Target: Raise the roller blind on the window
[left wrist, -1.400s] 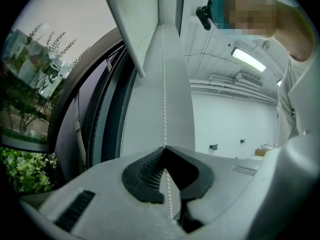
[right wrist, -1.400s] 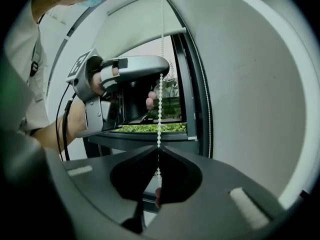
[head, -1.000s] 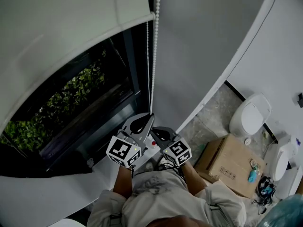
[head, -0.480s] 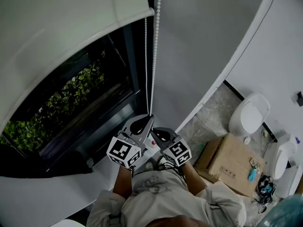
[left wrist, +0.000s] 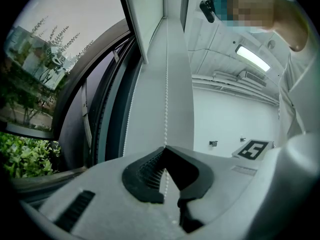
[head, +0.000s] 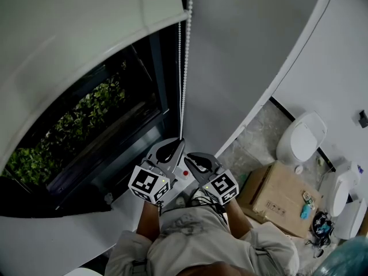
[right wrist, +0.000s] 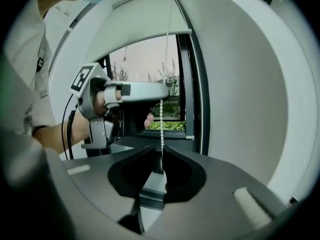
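The white roller blind (head: 86, 16) covers the top of the dark window (head: 115, 125); its lower edge also shows in the right gripper view (right wrist: 140, 21). A white bead chain (head: 184, 68) hangs beside the frame. My left gripper (head: 179, 140) is shut on the chain (left wrist: 166, 99), which enters at the jaw tips (left wrist: 165, 148). Just below it, my right gripper (head: 186, 156) has just been opening. The chain (right wrist: 166, 59) runs down between its parted jaws (right wrist: 161, 148) without being pinched. The left gripper (right wrist: 167, 90) holds the chain above.
A grey wall panel (head: 241, 56) stands right of the window. On the floor at the right are a cardboard box (head: 276, 203), a white toilet (head: 302, 140) and another white fixture (head: 339, 194). Green plants (head: 75, 125) show outside the glass.
The right gripper's jaws have parted from the chain and it has shifted slightly upward. The left gripper has stayed put, still gripping the chain.
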Motion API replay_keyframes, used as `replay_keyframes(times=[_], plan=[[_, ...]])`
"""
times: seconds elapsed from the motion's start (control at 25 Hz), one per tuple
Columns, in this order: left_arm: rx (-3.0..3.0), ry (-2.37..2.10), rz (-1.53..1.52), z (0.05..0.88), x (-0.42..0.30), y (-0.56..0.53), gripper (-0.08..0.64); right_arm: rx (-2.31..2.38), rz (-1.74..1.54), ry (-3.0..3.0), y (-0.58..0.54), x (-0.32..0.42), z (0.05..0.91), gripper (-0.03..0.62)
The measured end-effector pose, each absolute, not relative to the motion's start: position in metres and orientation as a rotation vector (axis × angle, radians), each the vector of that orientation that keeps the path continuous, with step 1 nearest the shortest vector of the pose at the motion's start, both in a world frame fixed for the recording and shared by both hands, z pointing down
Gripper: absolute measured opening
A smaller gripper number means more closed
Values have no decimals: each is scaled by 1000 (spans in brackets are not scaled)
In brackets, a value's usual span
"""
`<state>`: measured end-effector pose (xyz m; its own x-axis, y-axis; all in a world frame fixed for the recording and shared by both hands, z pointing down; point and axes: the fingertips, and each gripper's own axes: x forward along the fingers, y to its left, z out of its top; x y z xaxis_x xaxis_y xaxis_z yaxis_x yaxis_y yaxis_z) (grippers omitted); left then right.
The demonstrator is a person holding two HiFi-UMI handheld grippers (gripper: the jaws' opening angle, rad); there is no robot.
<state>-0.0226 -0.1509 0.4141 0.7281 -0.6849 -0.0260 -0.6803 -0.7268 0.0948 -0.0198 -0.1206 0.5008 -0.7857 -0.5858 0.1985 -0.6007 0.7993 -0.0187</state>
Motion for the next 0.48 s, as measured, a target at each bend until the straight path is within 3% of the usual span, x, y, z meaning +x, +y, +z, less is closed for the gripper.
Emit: replay_keyframes(times=[0.48], plan=[[2853,-1128,-92,414,-21,-154,12,969,-135,-2974,-126,-11,387,89]])
